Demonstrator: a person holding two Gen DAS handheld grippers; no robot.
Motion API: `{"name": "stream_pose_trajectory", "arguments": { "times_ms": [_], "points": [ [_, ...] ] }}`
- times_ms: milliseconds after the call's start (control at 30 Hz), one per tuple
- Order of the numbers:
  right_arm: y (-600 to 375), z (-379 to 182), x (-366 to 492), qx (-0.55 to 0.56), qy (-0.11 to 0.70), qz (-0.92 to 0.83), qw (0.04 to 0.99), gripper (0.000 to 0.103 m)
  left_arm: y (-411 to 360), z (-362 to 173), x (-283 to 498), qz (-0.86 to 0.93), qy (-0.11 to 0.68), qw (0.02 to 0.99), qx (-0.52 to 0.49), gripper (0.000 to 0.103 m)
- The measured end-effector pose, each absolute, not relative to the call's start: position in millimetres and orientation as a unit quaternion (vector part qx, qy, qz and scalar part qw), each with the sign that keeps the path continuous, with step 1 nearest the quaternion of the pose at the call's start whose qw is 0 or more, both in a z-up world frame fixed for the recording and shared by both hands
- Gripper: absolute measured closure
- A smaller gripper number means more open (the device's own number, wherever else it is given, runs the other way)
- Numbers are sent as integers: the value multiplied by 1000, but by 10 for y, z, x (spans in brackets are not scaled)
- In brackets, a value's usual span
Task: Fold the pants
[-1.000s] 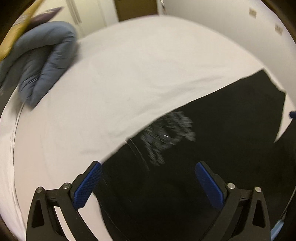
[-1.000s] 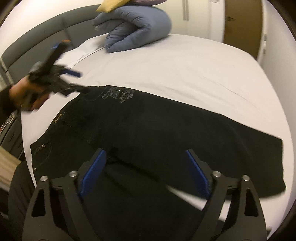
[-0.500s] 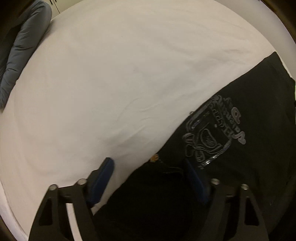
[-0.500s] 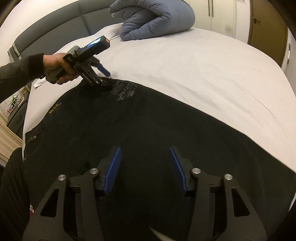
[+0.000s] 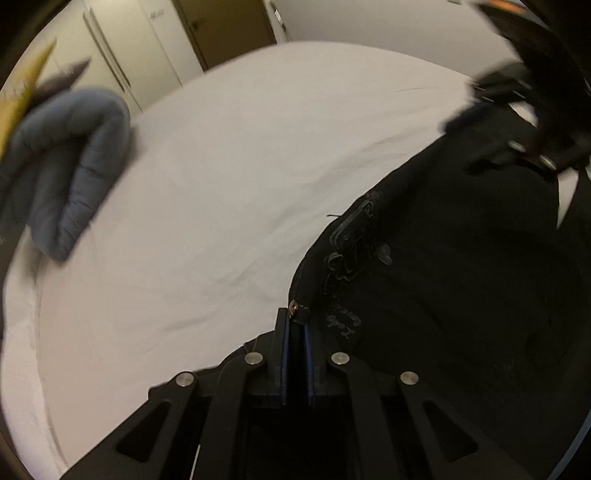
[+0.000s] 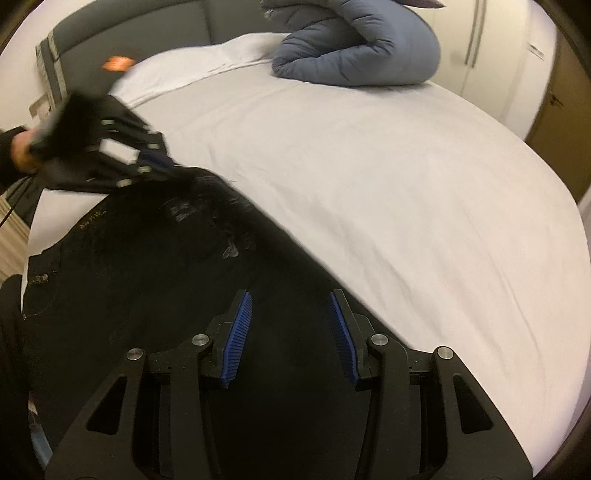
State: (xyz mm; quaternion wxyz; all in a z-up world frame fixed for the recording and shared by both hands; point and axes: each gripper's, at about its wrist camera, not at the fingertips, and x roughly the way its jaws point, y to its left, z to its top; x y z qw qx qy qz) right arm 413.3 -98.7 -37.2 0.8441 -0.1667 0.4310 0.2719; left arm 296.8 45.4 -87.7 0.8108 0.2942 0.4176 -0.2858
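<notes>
A wide bed covered in a white sheet (image 6: 388, 177) fills both views. Black pants (image 6: 155, 280) lie spread across the near side of the sheet, waistband toward the left of the right wrist view, with a pale printed emblem (image 5: 351, 251) on the fabric near the waist.

The left gripper (image 5: 295, 332) has its blue pads (image 5: 284, 354) drawn almost together, pinching the edge of the pants at the waistband, just below a small metal rivet (image 5: 293, 305). The dark cloth rises from the sheet at that pinch. In the right wrist view the same gripper (image 6: 162, 162) appears blurred at the left, held by a person's hand (image 6: 22, 155) in a dark sleeve, its tip at the waist corner of the pants.

The right gripper (image 6: 291, 332) hovers over the middle of the pants, its jaws partly apart and closing. Black fabric lies between and beneath the blue ribbed pads (image 6: 236, 339), but the view is too dark to be sure whether the pads press on any cloth; they appear not to. In the left wrist view it (image 5: 476, 122) shows as a blurred dark shape at the upper right, above the far part of the pants.

A rolled grey-blue duvet (image 6: 358, 51) rests at the head of the bed, well apart from the pants, against a grey padded headboard (image 6: 147, 33). Pale wardrobe doors (image 5: 122, 55) and a brown door (image 5: 225, 26) stand beyond the bed.
</notes>
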Motion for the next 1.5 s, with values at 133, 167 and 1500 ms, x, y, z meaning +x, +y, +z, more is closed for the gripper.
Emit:
{"name": "stream_pose_trajectory", "arguments": {
  "times_ms": [133,167,1500],
  "points": [
    [-755,-367,4300,-203,434,293,827,61,415,-858,2843,-286,396,818,303,96],
    [-700,-396,4347,-213,438,293,823,61,419,-860,2809,-286,395,819,302,97],
    [68,-543,2525,-330,440,319,772,101,903,-1067,1154,-351,412,772,334,97]
  ]
}}
